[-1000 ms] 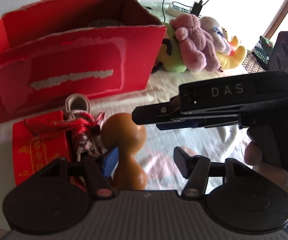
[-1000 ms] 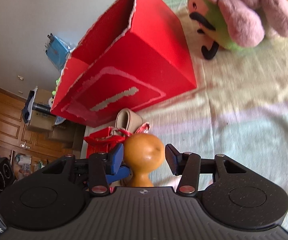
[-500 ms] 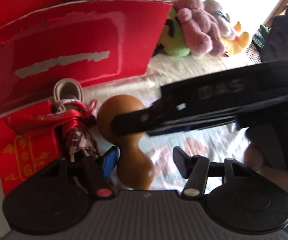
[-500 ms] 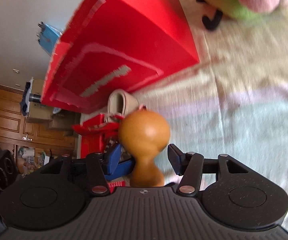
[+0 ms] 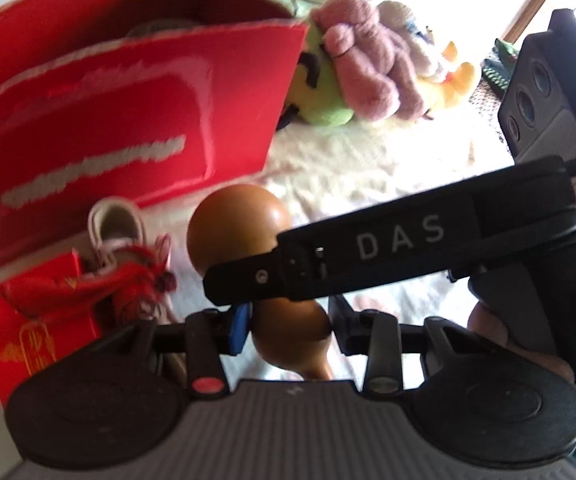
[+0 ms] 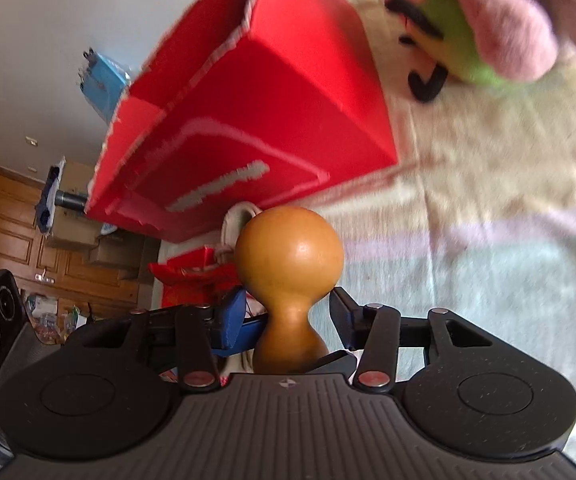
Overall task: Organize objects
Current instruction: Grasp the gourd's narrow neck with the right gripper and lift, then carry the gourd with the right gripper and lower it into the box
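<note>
The smooth brown wooden gourd stands before the torn red cardboard box. The left claw, just closing, pinches its lower bulb; the right claw spreads around its neck.

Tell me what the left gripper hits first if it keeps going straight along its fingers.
The brown gourd, already between the left gripper fingers, whose jaws have just been closing. Past it, probably the bedcover near the red box; depth is unclear.

Left tongs newly narrowed, pads against the gourd.
</note>
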